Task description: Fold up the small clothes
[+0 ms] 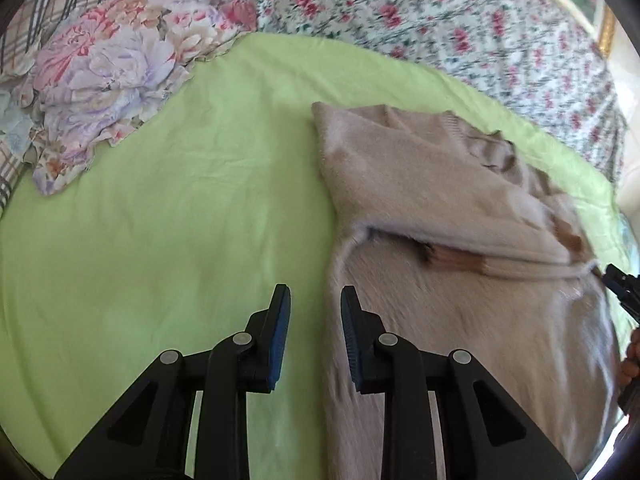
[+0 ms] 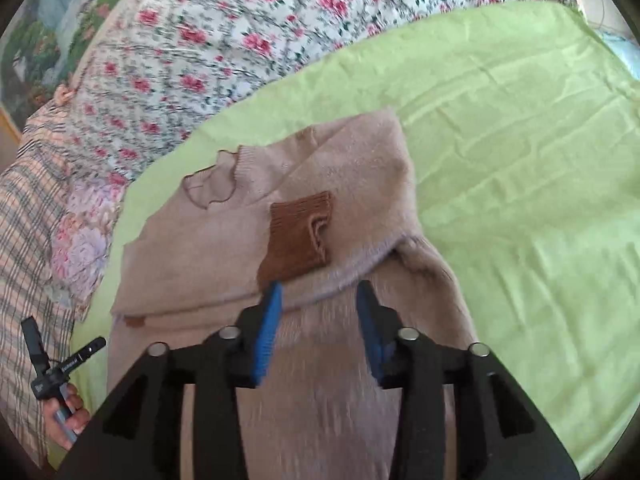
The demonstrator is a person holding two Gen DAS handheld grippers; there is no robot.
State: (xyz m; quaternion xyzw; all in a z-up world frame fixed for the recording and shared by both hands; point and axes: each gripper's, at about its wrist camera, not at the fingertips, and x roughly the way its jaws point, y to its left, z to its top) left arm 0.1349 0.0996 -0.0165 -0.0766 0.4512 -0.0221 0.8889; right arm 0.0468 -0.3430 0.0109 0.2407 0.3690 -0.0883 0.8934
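A beige knitted sweater [image 1: 440, 200] lies on a green sheet [image 1: 180, 200], its sleeves folded across the body. A brown ribbed cuff [image 2: 298, 236] lies on top in the right wrist view, and shows as a brown strip [image 1: 456, 260] in the left wrist view. My left gripper [image 1: 316, 300] is open and empty, just above the sweater's left edge. My right gripper [image 2: 318, 292] is open and empty, over the sweater's [image 2: 320, 380] lower body, just below the cuff. The frilled collar [image 2: 212, 184] sits at the far end.
A crumpled floral cloth [image 1: 112, 80] lies at the far left of the sheet. A rose-print bedspread [image 1: 440, 20] runs along the back. Checked fabric [image 2: 28, 240] lies at the left of the right wrist view. The sheet [image 2: 520, 200] stretches to the right of the sweater.
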